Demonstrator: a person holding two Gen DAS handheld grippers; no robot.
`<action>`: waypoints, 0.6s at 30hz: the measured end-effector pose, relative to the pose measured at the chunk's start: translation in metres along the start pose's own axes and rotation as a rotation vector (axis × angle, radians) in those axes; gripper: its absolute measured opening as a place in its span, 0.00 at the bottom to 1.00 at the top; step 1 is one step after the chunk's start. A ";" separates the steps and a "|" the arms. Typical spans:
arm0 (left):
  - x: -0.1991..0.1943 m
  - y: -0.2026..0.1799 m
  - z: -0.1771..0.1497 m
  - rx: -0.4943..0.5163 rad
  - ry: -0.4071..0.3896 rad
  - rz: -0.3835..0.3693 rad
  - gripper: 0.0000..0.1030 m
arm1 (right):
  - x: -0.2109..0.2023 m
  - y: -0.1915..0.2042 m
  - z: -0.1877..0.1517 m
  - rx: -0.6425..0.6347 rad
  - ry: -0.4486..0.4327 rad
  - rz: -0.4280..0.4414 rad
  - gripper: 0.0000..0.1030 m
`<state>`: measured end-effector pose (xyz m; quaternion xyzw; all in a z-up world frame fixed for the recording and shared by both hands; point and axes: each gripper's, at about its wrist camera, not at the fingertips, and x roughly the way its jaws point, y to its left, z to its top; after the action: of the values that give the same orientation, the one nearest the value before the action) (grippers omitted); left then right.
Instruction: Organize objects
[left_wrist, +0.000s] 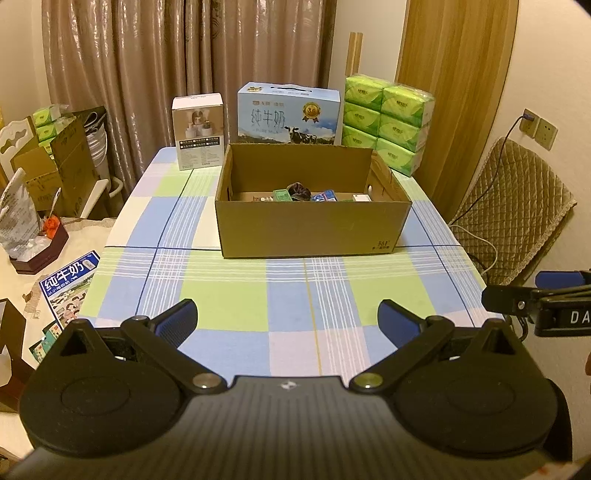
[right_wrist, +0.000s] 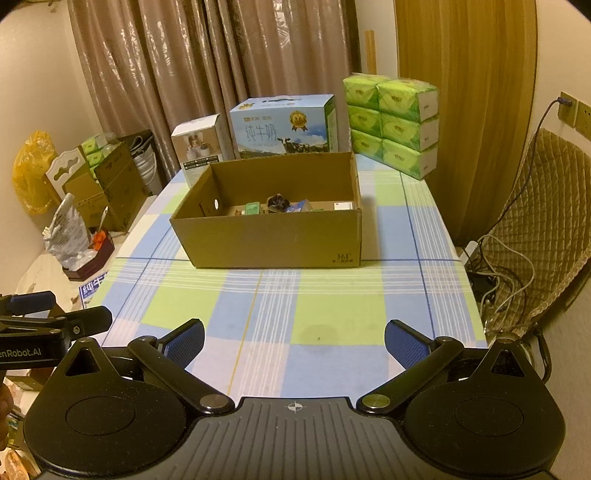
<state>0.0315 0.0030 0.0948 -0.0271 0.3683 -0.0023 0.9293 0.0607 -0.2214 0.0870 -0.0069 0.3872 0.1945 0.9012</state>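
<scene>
We held the left hand-held gripper (left_wrist: 287, 317) low over the near edge of the surface (left_wrist: 221, 295), its fingers spread wide apart and gripping nothing. The right hand-held gripper (right_wrist: 294, 341) sat beside it, likewise wide apart and empty. Ahead of us stood the cardboard box (left_wrist: 314, 229), open at the top, and down inside it we could make out several small items (left_wrist: 299, 192) lying on the bottom. The checked cloth in front of the box was bare of loose things. So we judged the sorting was far along, perhaps done. Only the milk carton (left_wrist: 288, 112), the white box (left_wrist: 198, 131) and the tissue packs (left_wrist: 384, 123) stood behind, well apart from us.
</scene>
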 end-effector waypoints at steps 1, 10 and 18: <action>0.000 0.000 0.000 0.000 0.000 -0.001 0.99 | 0.000 0.000 0.000 0.001 0.000 0.000 0.98; 0.001 -0.001 -0.001 -0.001 0.000 -0.001 0.99 | 0.000 -0.001 0.000 0.001 0.001 0.000 0.98; 0.001 -0.001 -0.001 -0.001 -0.001 -0.001 0.99 | 0.001 -0.002 -0.002 0.003 0.002 0.000 0.98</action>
<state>0.0311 0.0024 0.0933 -0.0280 0.3679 -0.0026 0.9294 0.0602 -0.2231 0.0844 -0.0055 0.3882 0.1940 0.9009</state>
